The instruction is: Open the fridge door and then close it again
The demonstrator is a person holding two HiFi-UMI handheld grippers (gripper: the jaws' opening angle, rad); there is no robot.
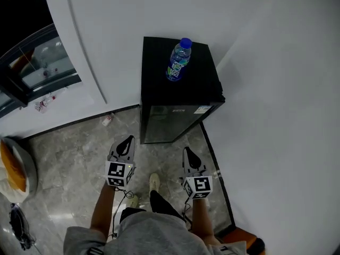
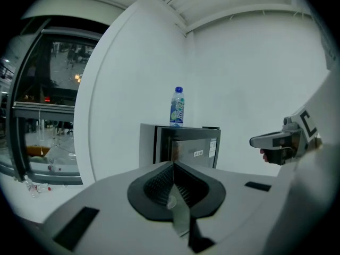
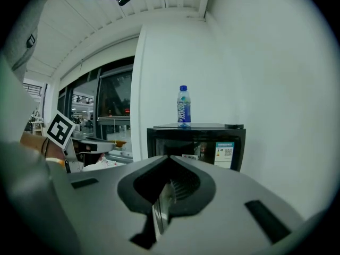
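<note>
Head view: small black fridge (image 1: 159,84) in the wall corner, glass door closed, capped bottle (image 1: 179,60) upright on top. Left gripper (image 1: 126,142) and right gripper (image 1: 189,154) have jaws pressed together, holding nothing, both apart from the door.

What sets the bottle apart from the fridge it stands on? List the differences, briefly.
1. The fridge is a black, boxy cabinet; the bottle is slim and round, with a blue cap and a blue label.
2. The fridge stands on the floor in the corner; the bottle stands on the fridge's top.
3. The fridge is far larger than the bottle.
Both stand upright.
</note>
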